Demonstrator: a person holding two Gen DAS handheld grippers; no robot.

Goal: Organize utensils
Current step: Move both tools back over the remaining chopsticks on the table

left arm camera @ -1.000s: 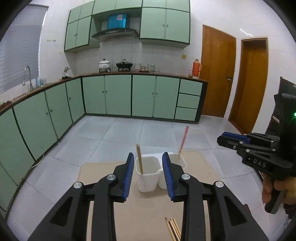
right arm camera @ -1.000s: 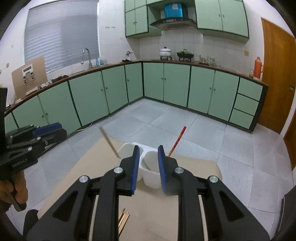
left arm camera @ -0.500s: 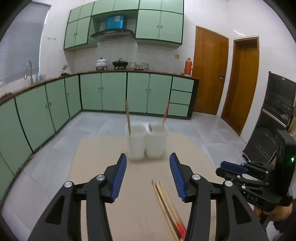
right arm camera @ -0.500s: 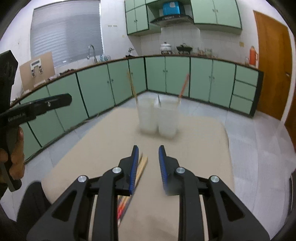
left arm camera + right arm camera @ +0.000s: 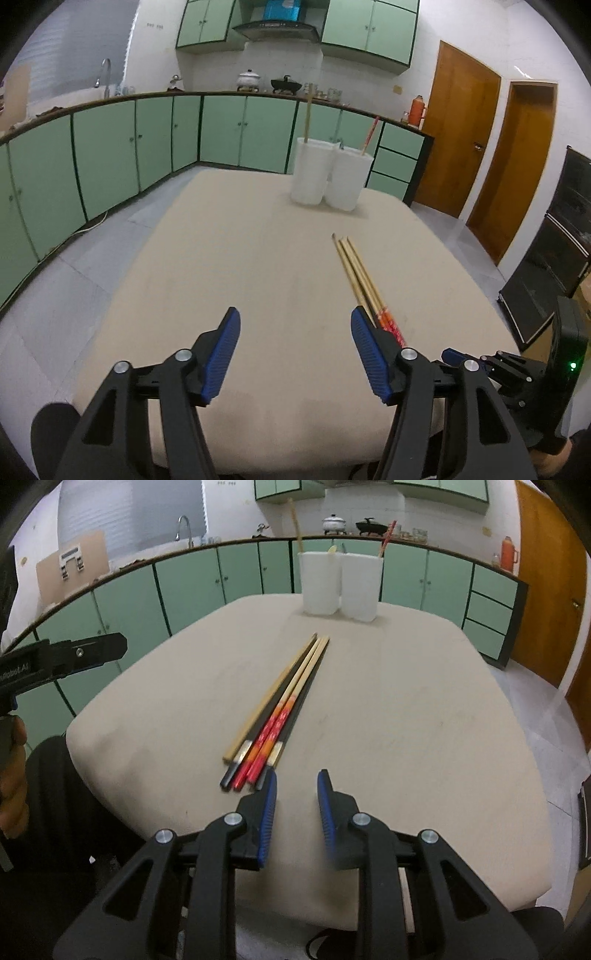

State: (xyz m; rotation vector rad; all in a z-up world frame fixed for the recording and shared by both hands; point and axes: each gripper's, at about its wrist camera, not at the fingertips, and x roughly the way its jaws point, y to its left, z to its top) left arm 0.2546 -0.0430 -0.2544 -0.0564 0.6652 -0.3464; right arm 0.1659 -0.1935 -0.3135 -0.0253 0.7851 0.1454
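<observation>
The left gripper (image 5: 295,325) is hanging over the table (image 5: 240,258), jaws just widening on nothing, chopsticks (image 5: 364,280) lying beside its right finger.

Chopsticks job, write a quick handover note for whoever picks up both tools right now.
Left tool: open, its jaws have just been opening, nothing between them.
Right tool: jaws a little apart, empty, just short of the near ends of the chopstick bundle.
Things: the bundle lies flat on the table; two white holders stand side by side at the far end.
Done: one plain wooden chopstick stands in the left holder, one red chopstick in the right.
Left: sort the bundle into the holders.
</observation>
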